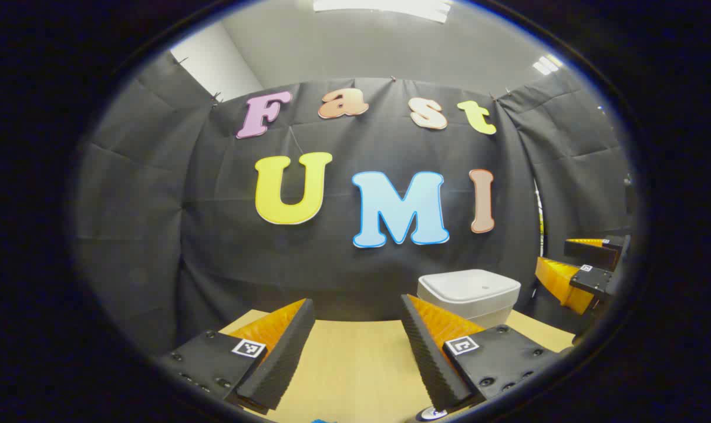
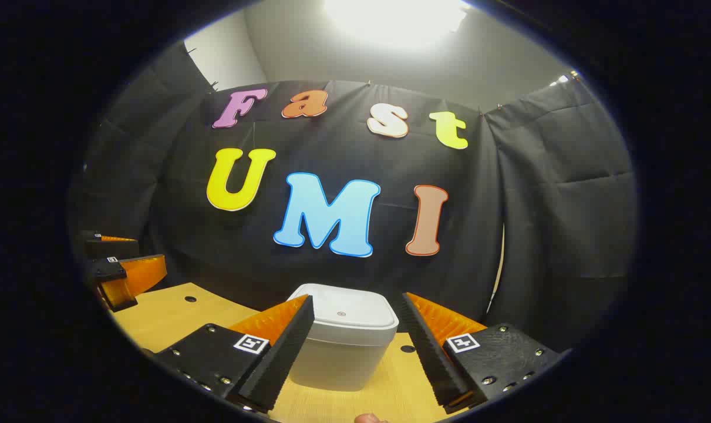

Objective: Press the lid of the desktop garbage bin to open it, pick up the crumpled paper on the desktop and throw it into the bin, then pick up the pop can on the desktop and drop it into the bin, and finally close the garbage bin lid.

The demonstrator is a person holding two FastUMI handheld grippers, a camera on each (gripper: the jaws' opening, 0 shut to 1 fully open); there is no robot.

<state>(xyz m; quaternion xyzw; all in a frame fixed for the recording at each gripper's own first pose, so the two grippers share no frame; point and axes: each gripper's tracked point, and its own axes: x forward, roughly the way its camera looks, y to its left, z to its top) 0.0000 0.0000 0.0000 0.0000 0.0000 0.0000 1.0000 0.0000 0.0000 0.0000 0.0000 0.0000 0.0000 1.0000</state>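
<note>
Two grippers hang over a pale wooden tabletop [image 1: 355, 364], both with jaws spread wide apart and nothing between them. In the left gripper view, the left gripper [image 1: 358, 346] points toward the black cloth wall [image 1: 155, 235], and the white bin [image 1: 469, 296] stands at about two o'clock beyond its right finger, near the far edge of the tabletop, with its lid [image 1: 469, 286] down and flat. The right gripper [image 1: 578, 267] shows farther off at three o'clock, just right of the bin and apart from it. In the right gripper view, the same bin [image 2: 343, 346] sits dead ahead at twelve o'clock, framed between the two fingers but not touched by either; its closed lid [image 2: 349, 314] carries a small round mark near the middle. The right gripper [image 2: 358, 346] hovers short of the bin, above the tabletop [image 2: 173, 317]. The left gripper [image 2: 117, 270] appears at nine o'clock, well apart from the bin, its jaws also open. Small dark holes dot the wood near the bin. A sliver of a fingertip [image 2: 370, 418] peeks in at six o'clock.
</note>
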